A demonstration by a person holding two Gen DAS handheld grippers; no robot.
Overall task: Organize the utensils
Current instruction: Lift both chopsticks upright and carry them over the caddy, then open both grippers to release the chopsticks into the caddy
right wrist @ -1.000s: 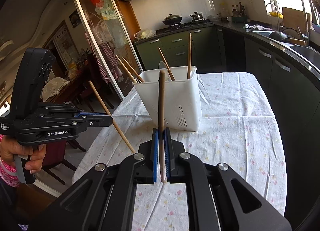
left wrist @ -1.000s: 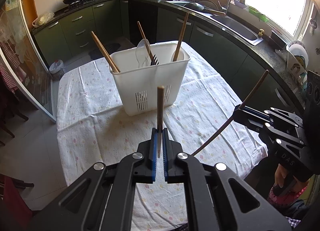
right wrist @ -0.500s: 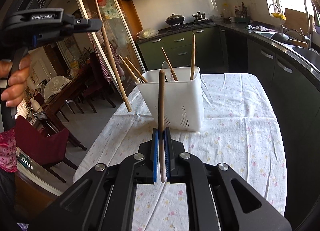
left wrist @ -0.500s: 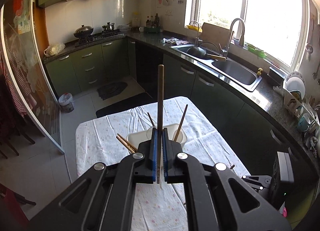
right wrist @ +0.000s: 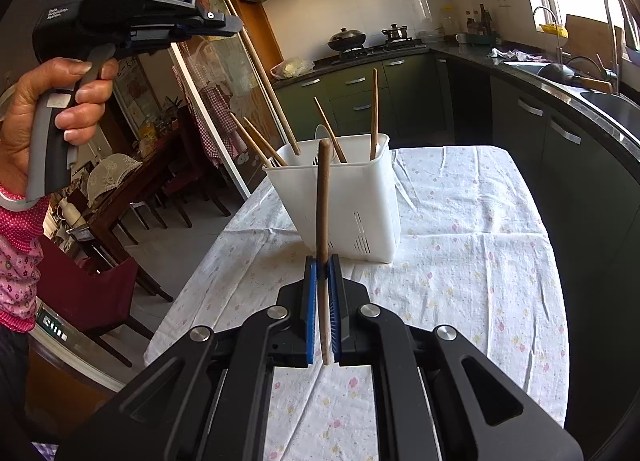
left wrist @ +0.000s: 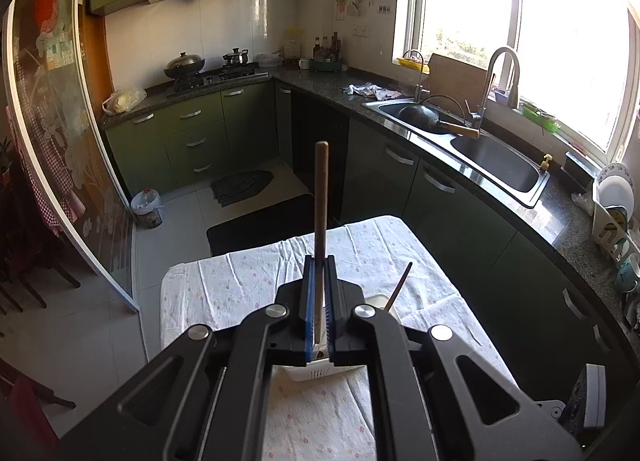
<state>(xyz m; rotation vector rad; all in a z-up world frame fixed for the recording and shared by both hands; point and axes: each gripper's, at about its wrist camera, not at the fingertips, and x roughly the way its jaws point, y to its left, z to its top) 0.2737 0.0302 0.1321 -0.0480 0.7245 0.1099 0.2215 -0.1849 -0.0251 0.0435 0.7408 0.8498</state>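
Observation:
A white utensil caddy [right wrist: 352,201] stands on the cloth-covered table [right wrist: 460,245] and holds several wooden chopsticks and a spoon. My left gripper [right wrist: 236,25] is raised high at the upper left of the right wrist view, shut on a wooden chopstick [right wrist: 276,95] whose lower tip dips into the caddy's left side. In the left wrist view that gripper [left wrist: 319,301] and its chopstick [left wrist: 321,197] hide most of the caddy [left wrist: 320,371] below. My right gripper [right wrist: 323,301] is shut on another wooden chopstick [right wrist: 322,205], short of the caddy.
The table stands in a kitchen. A dark counter with a sink [left wrist: 492,159] and faucet runs along the right. Green cabinets and a stove [left wrist: 208,77] are at the back. A glass sliding door [right wrist: 208,109] and dining chairs [right wrist: 100,293] are on the left.
My left gripper has lifted high with its chopstick and swung it over the caddy; the tip now dips into the caddy's left side. My right gripper has barely moved.

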